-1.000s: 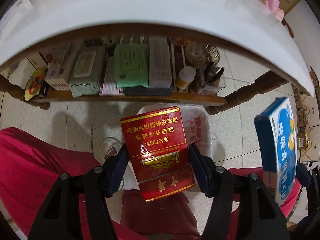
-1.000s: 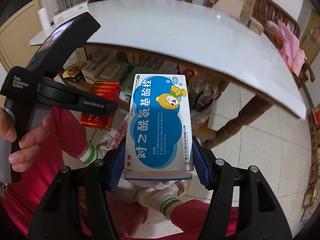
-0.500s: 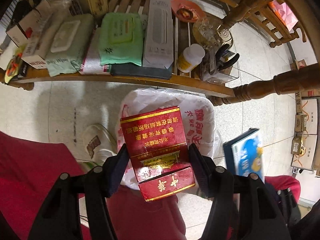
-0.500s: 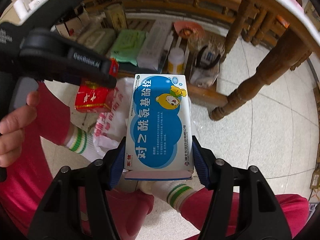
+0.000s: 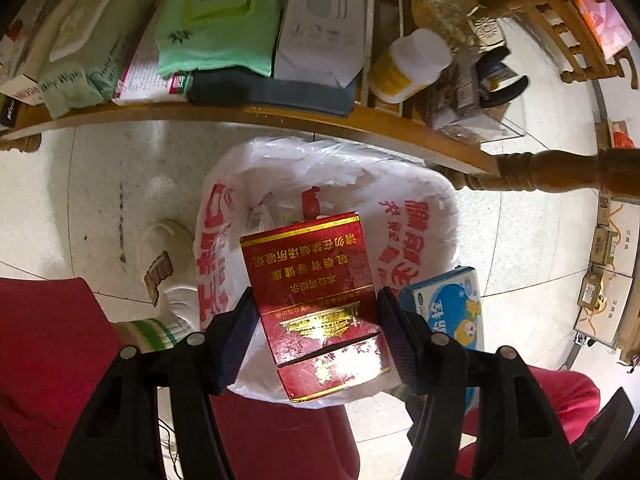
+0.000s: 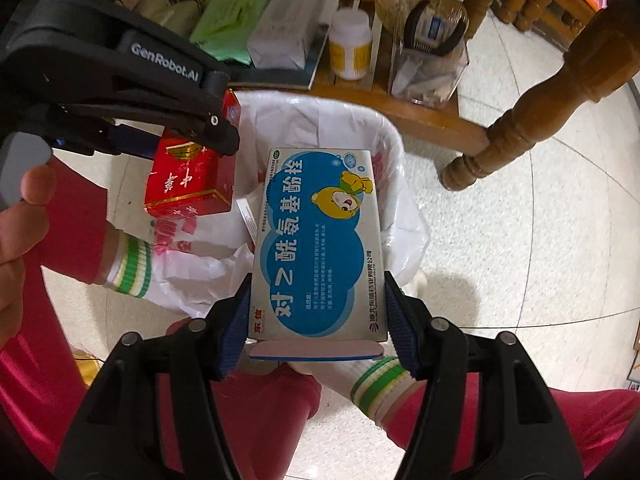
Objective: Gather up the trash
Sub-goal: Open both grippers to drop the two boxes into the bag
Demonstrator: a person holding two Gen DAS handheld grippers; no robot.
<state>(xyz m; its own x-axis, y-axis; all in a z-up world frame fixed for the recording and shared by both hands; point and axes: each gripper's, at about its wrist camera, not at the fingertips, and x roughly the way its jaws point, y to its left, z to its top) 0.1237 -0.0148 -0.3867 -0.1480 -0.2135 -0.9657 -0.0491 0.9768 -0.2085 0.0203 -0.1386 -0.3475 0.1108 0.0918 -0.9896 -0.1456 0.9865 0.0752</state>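
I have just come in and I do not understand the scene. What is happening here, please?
A person is collecting trash with a gripper in each hand. The left gripper is shut on a red box, and the right gripper is shut on a blue and white medicine box. Both boxes are held above a bin lined with a white plastic bag, beside a wooden shelf. Neither box is released yet.

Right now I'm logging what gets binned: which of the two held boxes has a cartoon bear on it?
The blue-and-white box, clamped in the right gripper over the white bin bag. The left gripper holds the red box, gold-lettered, no bear.
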